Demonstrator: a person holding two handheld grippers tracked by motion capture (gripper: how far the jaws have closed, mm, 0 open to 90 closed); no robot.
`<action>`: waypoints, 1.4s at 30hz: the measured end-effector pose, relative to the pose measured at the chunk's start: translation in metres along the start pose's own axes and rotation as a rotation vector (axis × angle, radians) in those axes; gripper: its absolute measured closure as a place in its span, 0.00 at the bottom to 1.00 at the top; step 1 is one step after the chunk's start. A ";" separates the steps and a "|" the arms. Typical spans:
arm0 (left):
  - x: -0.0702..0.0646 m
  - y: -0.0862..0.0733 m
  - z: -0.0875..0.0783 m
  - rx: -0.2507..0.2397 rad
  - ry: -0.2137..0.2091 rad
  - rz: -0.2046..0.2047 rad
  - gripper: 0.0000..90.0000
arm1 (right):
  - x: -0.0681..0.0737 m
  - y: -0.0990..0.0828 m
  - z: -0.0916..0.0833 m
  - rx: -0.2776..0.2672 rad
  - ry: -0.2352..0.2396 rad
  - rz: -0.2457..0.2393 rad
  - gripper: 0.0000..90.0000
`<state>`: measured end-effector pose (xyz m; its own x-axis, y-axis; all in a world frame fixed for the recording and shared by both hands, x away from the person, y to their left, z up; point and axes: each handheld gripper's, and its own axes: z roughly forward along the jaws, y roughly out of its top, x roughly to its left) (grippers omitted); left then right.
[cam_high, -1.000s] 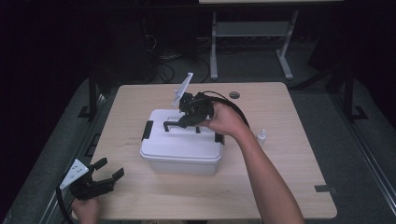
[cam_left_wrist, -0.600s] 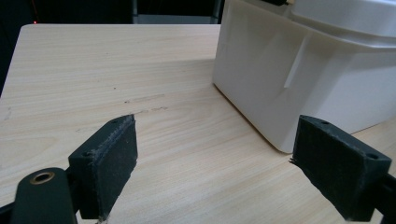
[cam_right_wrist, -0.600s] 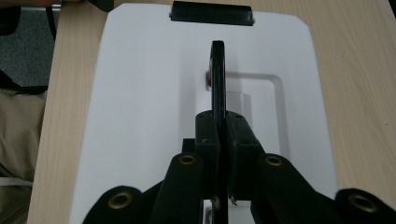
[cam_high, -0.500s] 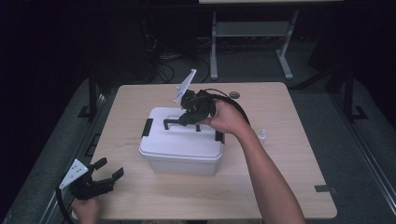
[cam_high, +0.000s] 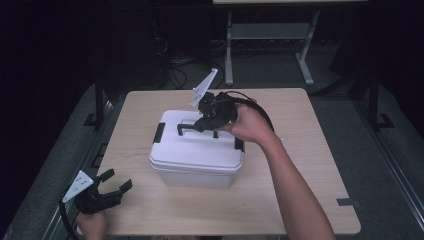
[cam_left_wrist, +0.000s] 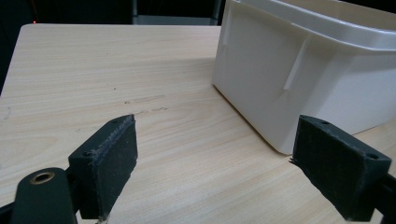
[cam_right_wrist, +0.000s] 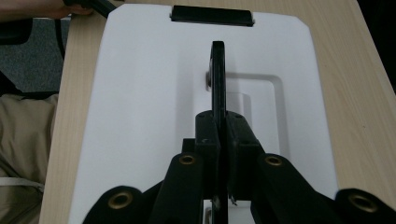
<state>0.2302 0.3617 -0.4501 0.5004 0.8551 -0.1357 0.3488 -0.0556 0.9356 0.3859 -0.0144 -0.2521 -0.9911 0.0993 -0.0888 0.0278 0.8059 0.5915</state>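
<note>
Between my right gripper (cam_right_wrist: 219, 140) pads sits the black handle (cam_high: 196, 126) of the white box (cam_high: 197, 150); jaws pinched all the way onto it, nothing else in the grip. Handle stands up on edge off the lid (cam_right_wrist: 140, 116). In the right gripper view its long axis runs straight away from the fingertips toward the far black latch (cam_right_wrist: 212, 15); in the high view that same axis runs along the box's long side, left-right across the table (cam_high: 150, 210). Box sits mid-table, long side crosswise, lid on.

Down at the near left corner, my left gripper (cam_high: 107, 187) hangs with jaws wide apart, holding 0 things. Box wall (cam_left_wrist: 299, 84) lies ahead and right of its right pad (cam_left_wrist: 338, 170), apart, not touching; bare wood between the 2 pads.

Hard to read: handle's near end is buried under my right pads, so I can't tell where it joins the lid there. Right-side latch (cam_high: 239, 144) is partly covered by the right hand (cam_high: 247, 122). Box top edge is cut off in the left gripper view. Small clear item (cam_high: 283, 143) beyond the right wrist is too small to identify.
</note>
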 end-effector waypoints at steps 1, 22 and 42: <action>0.000 0.000 0.000 0.000 0.001 0.001 0.14 | 0.001 0.000 -0.002 -0.003 -0.002 0.000 0.94; -0.004 0.001 0.003 0.019 0.002 0.027 0.14 | 0.015 -0.020 -0.047 -0.002 -0.048 0.029 0.94; -0.004 0.000 0.003 0.027 0.007 0.029 0.14 | 0.031 -0.054 -0.086 0.007 -0.107 0.062 0.94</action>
<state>0.2309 0.3567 -0.4505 0.5046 0.8567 -0.1065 0.3557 -0.0940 0.9299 0.3424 -0.1046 -0.2182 -0.9679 0.2105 -0.1371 0.0900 0.8000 0.5933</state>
